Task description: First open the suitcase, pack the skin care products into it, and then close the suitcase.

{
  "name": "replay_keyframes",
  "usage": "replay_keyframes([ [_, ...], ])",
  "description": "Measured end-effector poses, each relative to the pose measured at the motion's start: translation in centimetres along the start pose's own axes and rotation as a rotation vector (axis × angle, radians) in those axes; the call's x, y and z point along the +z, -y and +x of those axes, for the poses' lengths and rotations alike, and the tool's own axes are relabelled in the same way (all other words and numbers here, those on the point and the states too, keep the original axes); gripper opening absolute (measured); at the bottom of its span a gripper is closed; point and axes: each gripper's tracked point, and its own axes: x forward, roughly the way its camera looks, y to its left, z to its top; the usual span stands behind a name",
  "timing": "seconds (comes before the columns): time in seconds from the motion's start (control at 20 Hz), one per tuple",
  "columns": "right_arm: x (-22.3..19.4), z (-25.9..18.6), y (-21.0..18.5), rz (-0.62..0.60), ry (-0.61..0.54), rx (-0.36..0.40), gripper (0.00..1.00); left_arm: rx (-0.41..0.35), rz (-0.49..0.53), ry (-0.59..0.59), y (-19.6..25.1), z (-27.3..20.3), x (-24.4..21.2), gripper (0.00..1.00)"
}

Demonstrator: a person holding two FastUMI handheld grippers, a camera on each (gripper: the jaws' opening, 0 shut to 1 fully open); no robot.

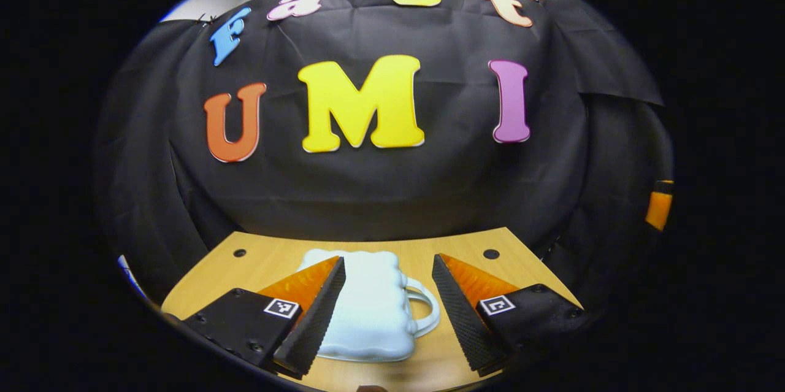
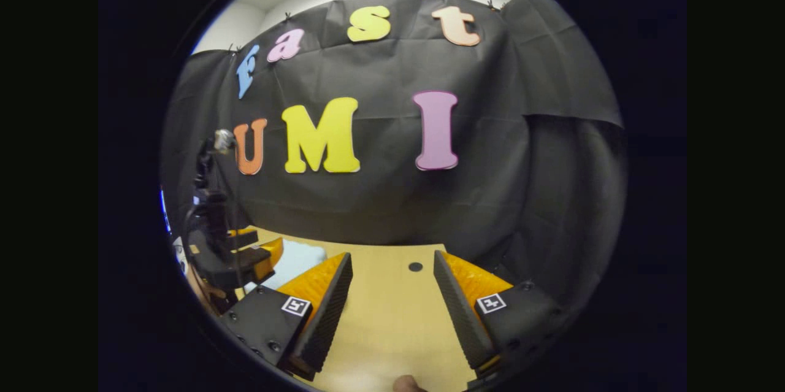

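The left tool point(image 1: 388, 312) is hanging low over the table point(image 1: 245, 266) with its jaws spread wide, gripping nothing. Straight ahead of it, between the two fingers and a little toward its left finger, a small pale suitcase point(image 1: 368, 312) is lying flat on the table, lid still down. Its long axis is running away from the tool, toward the cloth wall, and its looped handle point(image 1: 423, 309) is sticking out on the side nearer the right finger. The left finger is overlapping the suitcase's edge in the left gripper view, but I cannot tell whether it is touching it or only passing in front.

The right tool point(image 2: 392, 312) is also standing wide open and holding nothing, with bare table point(image 2: 392, 318) under its fingers. In the right gripper view the suitcase point(image 2: 300, 260) is lying off to that tool's left, well apart from it, and the left tool point(image 2: 245, 257) is sitting just beside the suitcase.

So the left tool is clearly the nearer one, and the opening step looks not yet begun. No skin care products are showing on the table from either tool. The coming move probably turns on getting a finger to the suitcase's near edge or handle side to lift the lid.
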Motion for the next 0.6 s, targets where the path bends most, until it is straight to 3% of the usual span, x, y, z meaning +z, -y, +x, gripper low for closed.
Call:
replay_keyframes([
  [0.4,1.4,3.6,-12.6,-0.006,0.036,0.088,0.8,0.106,0.014,0.151,-11.7,-5.9,6.2,0.93],
  [0.45,1.4,3.9,-14.0,-0.009,0.036,0.096,0.8,0.112,0.016,0.161,-12.8,-6.2,6.4,0.88],
  [0.5,1.4,4.0,-15.3,-0.014,0.037,0.103,0.8,0.108,0.013,0.164,-13.5,-6.2,6.4,0.95],
  [0.6,1.6,4.1,-17.6,-0.032,0.035,0.105,0.8,0.094,-0.001,0.149,-14.7,-6.0,5.9,0.95],
])
